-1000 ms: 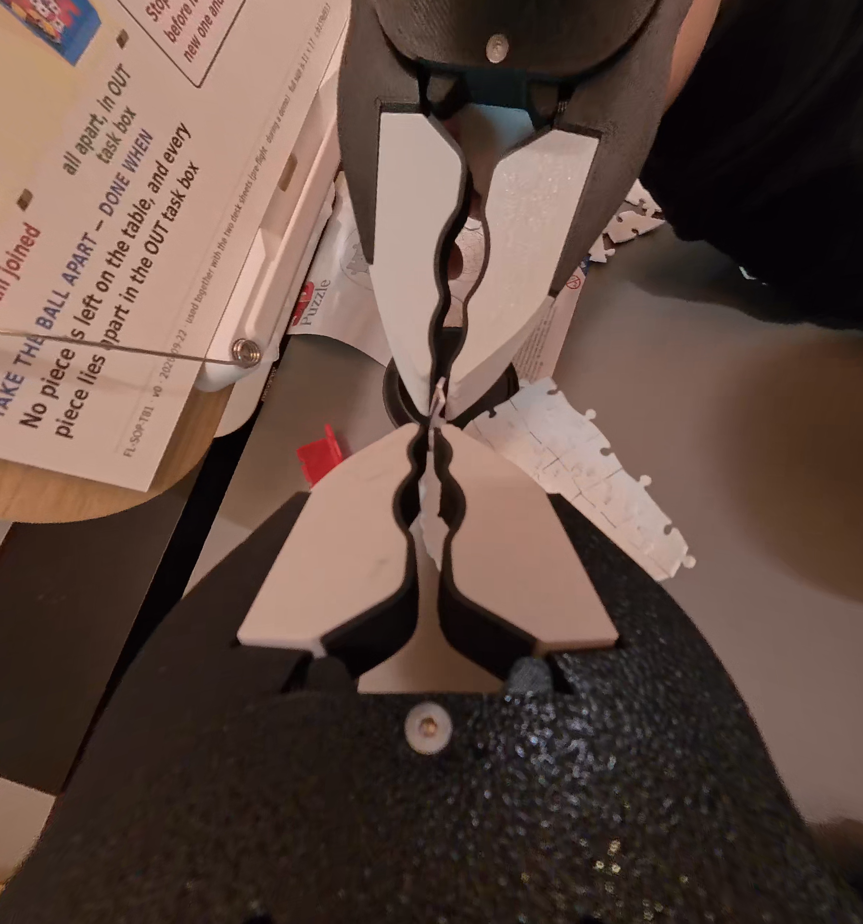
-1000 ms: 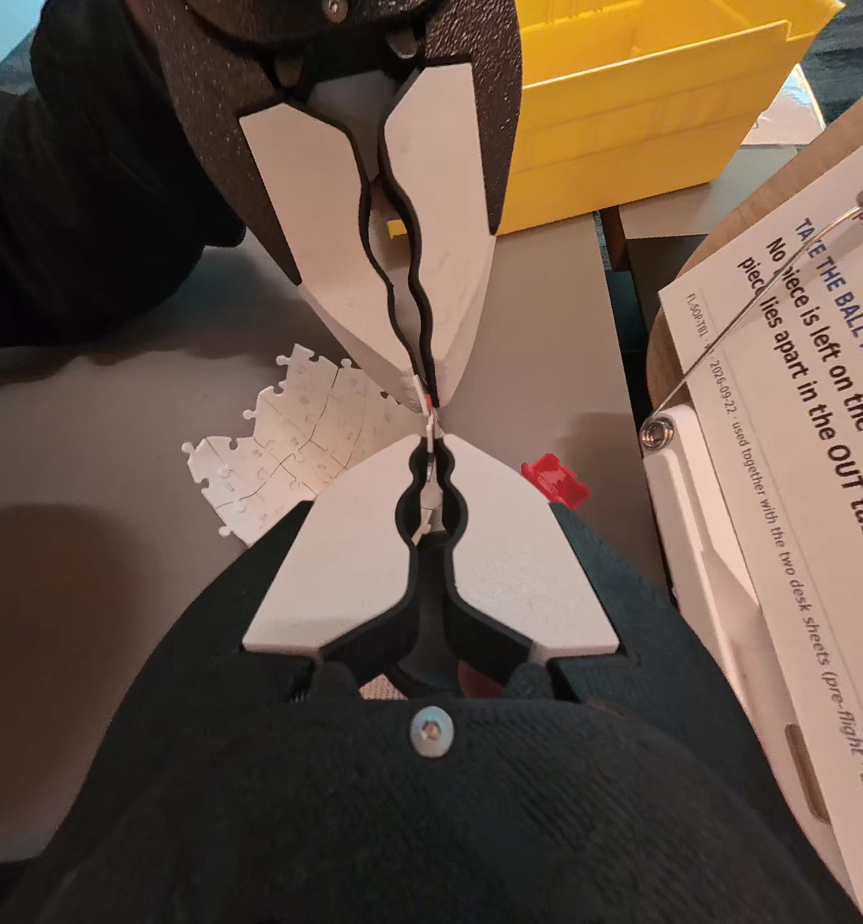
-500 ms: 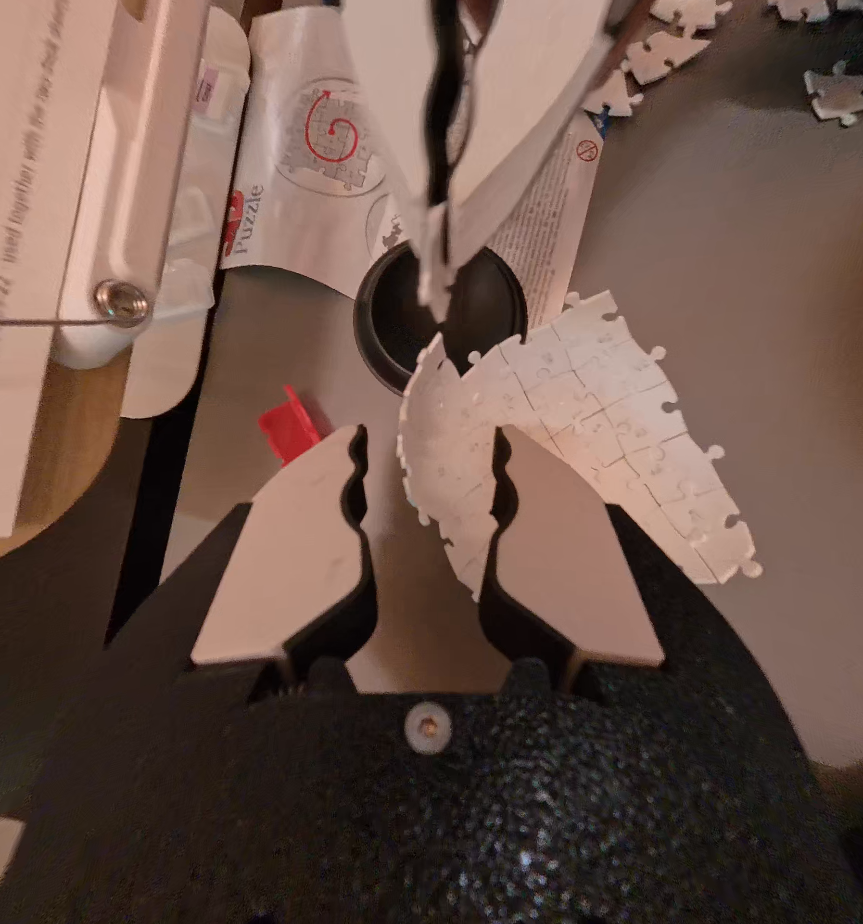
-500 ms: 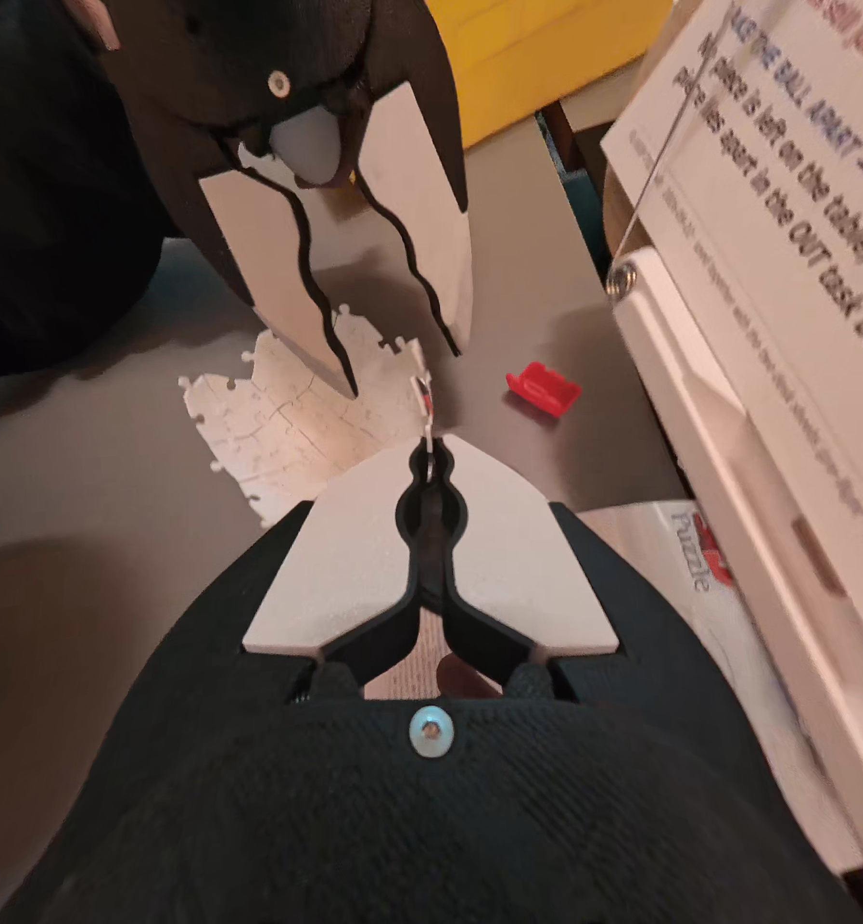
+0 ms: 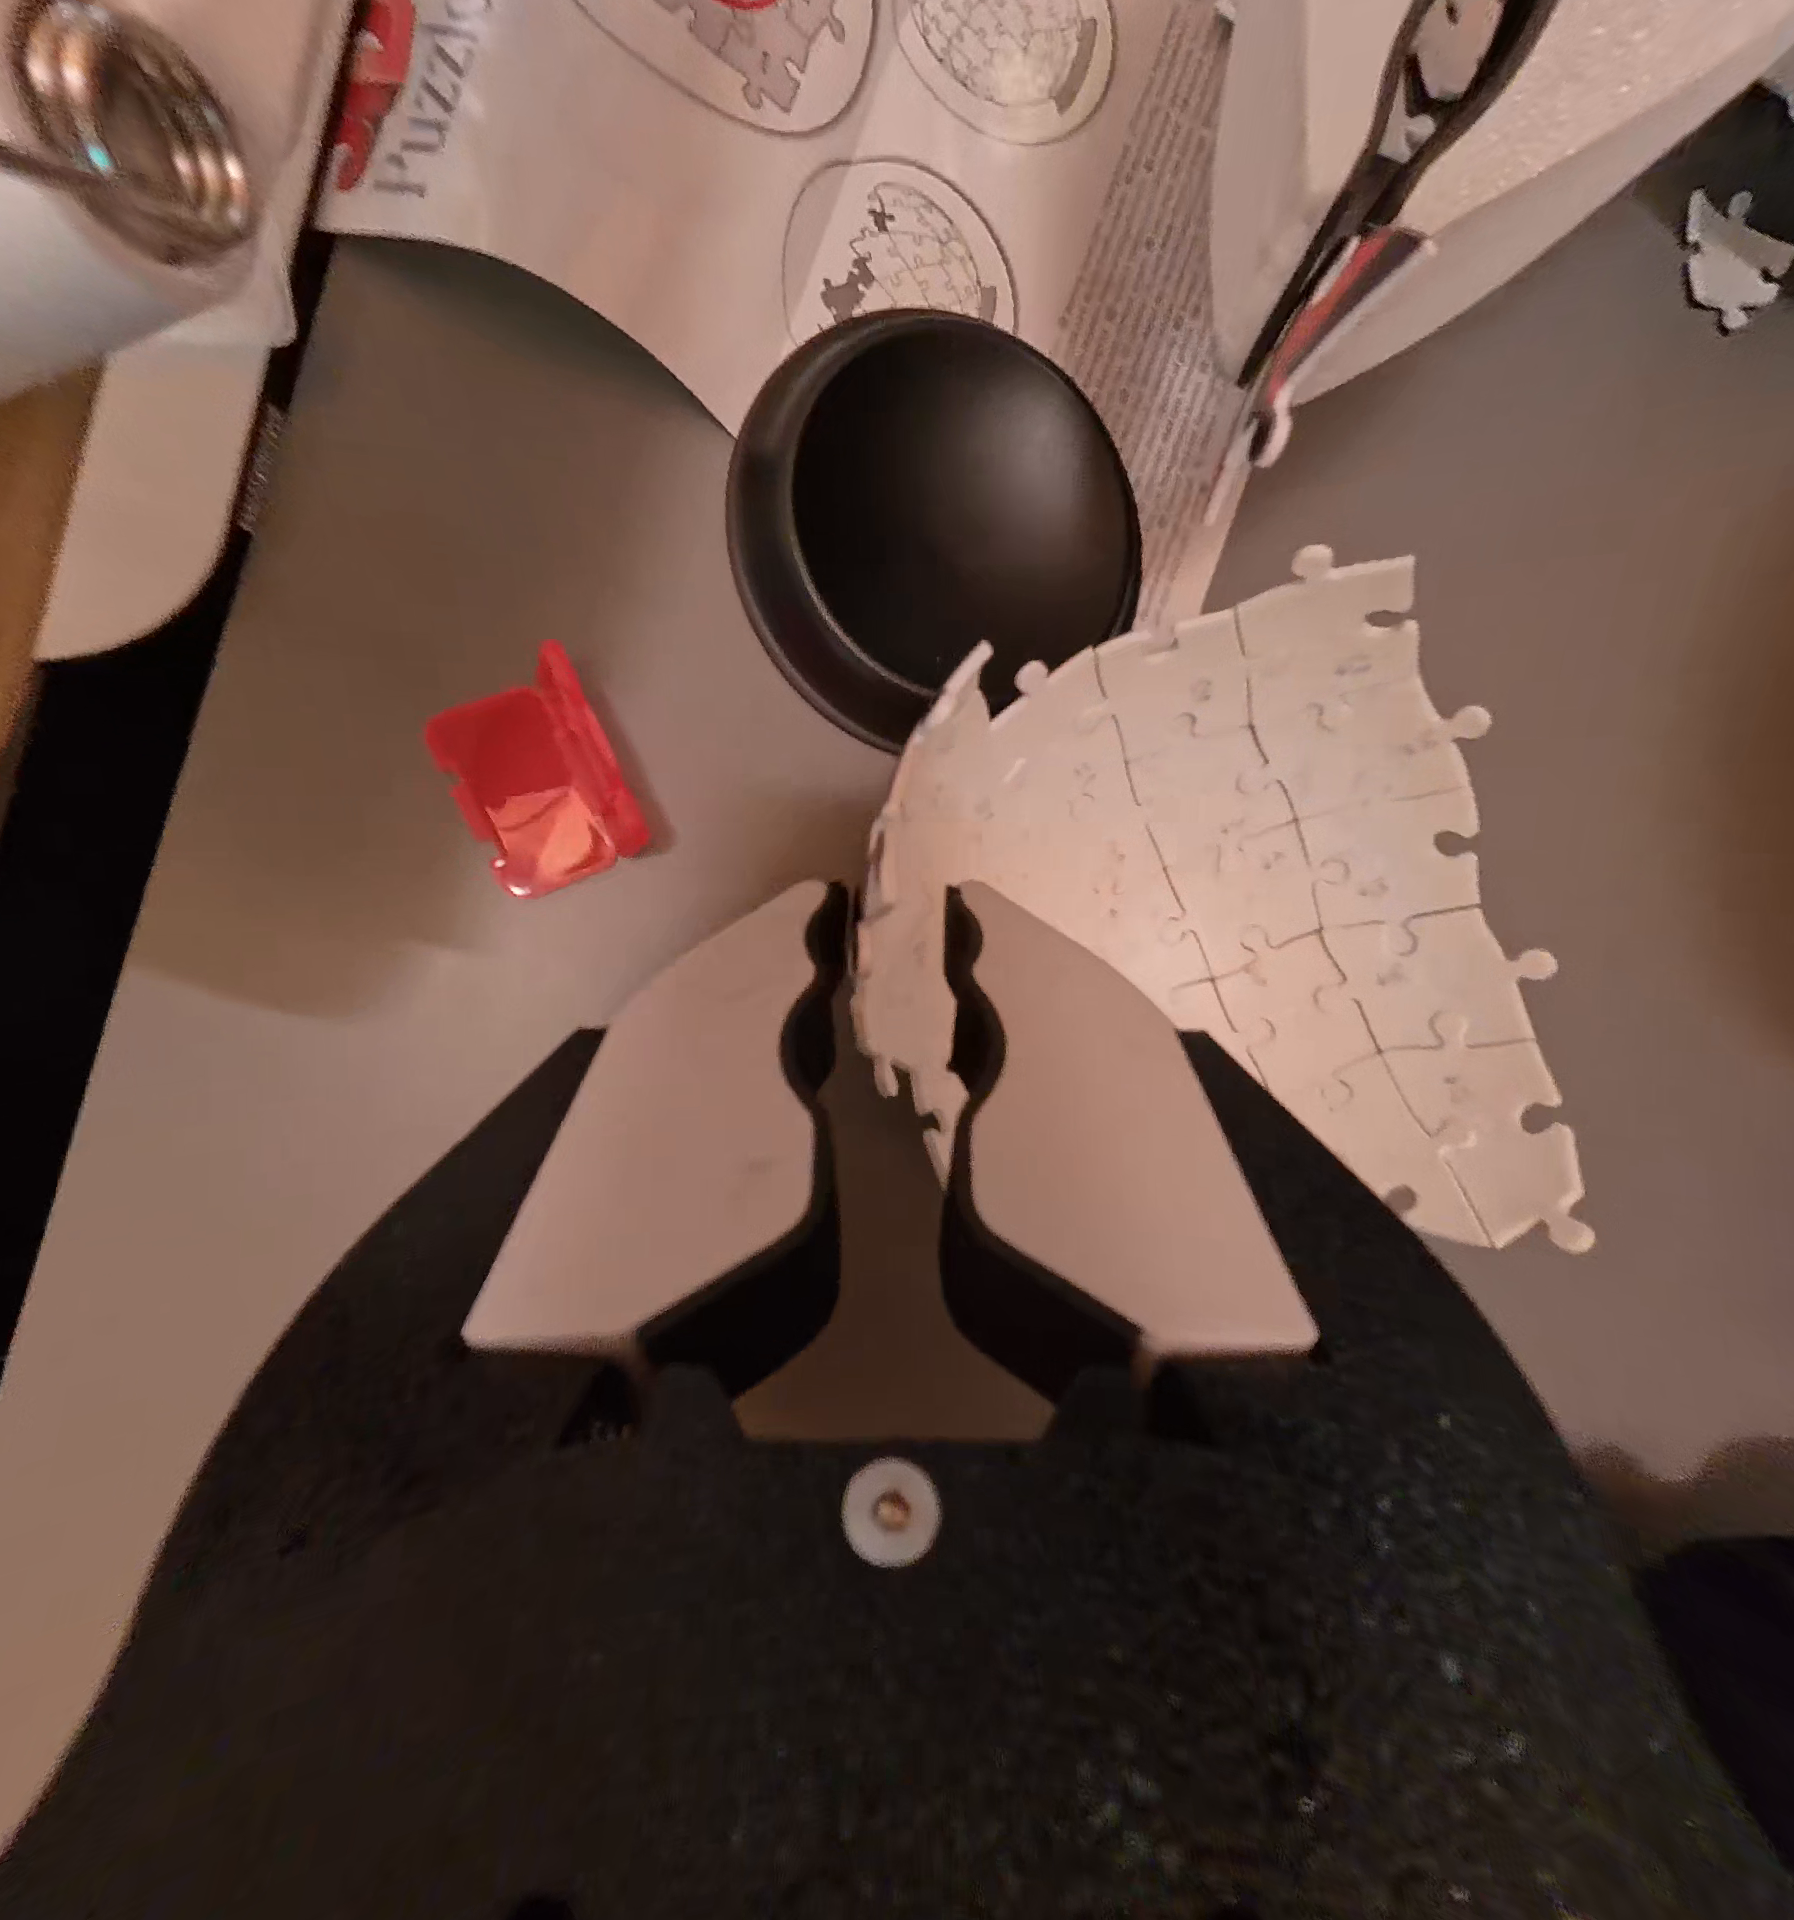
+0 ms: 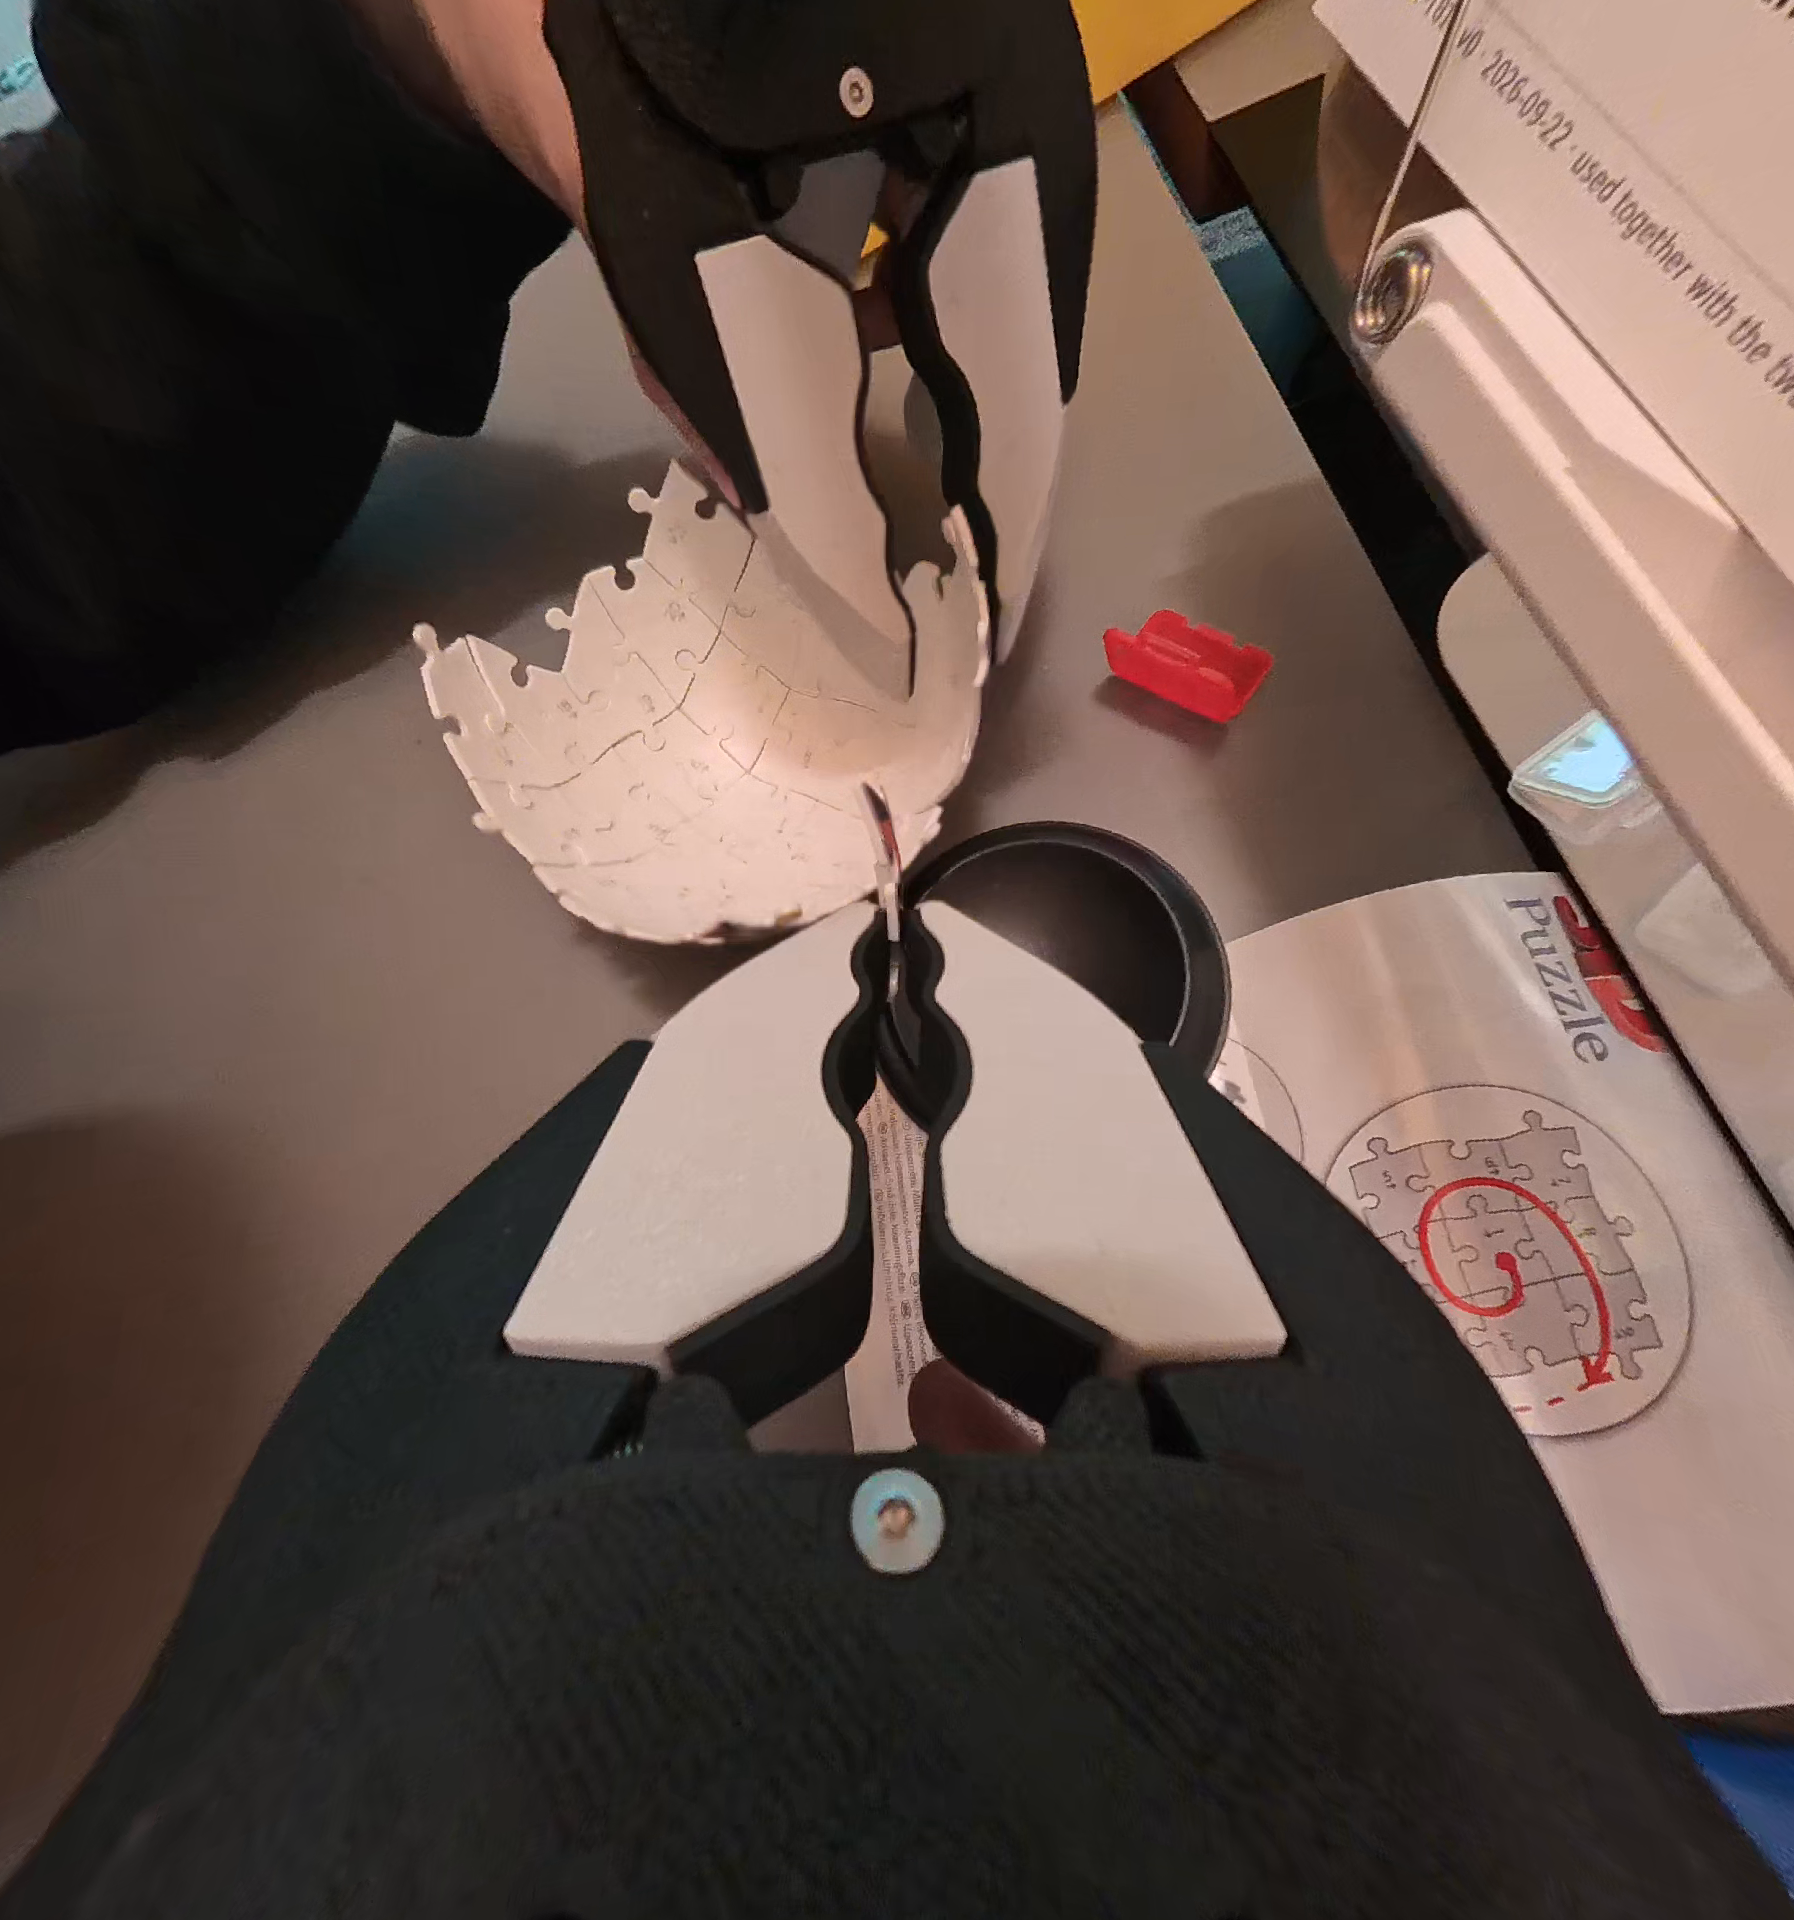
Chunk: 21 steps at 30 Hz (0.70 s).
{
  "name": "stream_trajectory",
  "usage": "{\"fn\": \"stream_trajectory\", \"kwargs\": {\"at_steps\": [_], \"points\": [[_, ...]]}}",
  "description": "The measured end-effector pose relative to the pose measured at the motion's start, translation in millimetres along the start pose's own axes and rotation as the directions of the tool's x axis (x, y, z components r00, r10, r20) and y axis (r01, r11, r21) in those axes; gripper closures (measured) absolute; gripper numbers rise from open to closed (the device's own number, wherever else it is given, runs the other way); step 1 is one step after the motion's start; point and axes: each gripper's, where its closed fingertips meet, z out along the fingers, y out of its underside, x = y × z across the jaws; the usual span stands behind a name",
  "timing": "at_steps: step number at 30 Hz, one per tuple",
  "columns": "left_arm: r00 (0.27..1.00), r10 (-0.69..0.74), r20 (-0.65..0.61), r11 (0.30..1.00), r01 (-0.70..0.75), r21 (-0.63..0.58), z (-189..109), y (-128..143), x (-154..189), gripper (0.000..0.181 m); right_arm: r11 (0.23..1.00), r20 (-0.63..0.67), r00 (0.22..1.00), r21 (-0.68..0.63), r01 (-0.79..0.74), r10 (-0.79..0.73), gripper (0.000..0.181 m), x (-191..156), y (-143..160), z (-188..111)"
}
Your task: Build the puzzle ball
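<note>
A partly built white puzzle ball shell (image 5: 1288, 883) sits on the grey table like a bowl, and also shows in the right wrist view (image 6: 664, 748). My left gripper (image 5: 898, 904) straddles its rim, one finger inside and one outside, with the jaws closed narrowly on it; the right wrist view shows this from across the table (image 6: 960, 623). My right gripper (image 6: 888, 904) is shut on a single puzzle piece (image 6: 880, 831), held just in front of the shell. It shows at the top right of the left wrist view (image 5: 1288, 343) with the piece (image 5: 1272, 426).
A round black stand (image 5: 934, 520) sits beside the shell, partly on a printed puzzle leaflet (image 6: 1495, 1247). A red plastic clip (image 5: 540, 769) lies to the side. A white clipboard stand (image 6: 1599, 520) borders the table. Loose pieces (image 5: 1734, 260) lie farther off. A dark sleeve (image 6: 197, 364) is behind. The red plastic clip (image 5: 540, 769) lies some 6 cm from my left tips, 12 cm from my right tips. The right camera catches it too, in the right wrist view (image 6: 1196, 674).
Both grippers held the single piece tip to tip; my left let go, opened, dropped to the shell and narrowed on its rim. My right drew back with the piece.
</note>
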Motion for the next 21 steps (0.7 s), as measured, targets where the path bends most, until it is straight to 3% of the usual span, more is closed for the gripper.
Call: {"fn": "stream_trajectory", "kwargs": {"at_steps": [4,21], "points": [[1.000,-0.028,-0.008,0.998,0.027,-0.053,-3.5,7.3,-2.0,0.176,1.000,0.013,1.000,0.005,-0.009,0.009,0.179,-2.3,3.2,1.9],[0.992,-0.109,0.070,0.988,0.116,-0.104,-15.3,25.4,32.2,0.175,0.996,0.029,0.999,0.085,-0.020,0.018,0.179,-16.1,-19.6,6.2]]}}
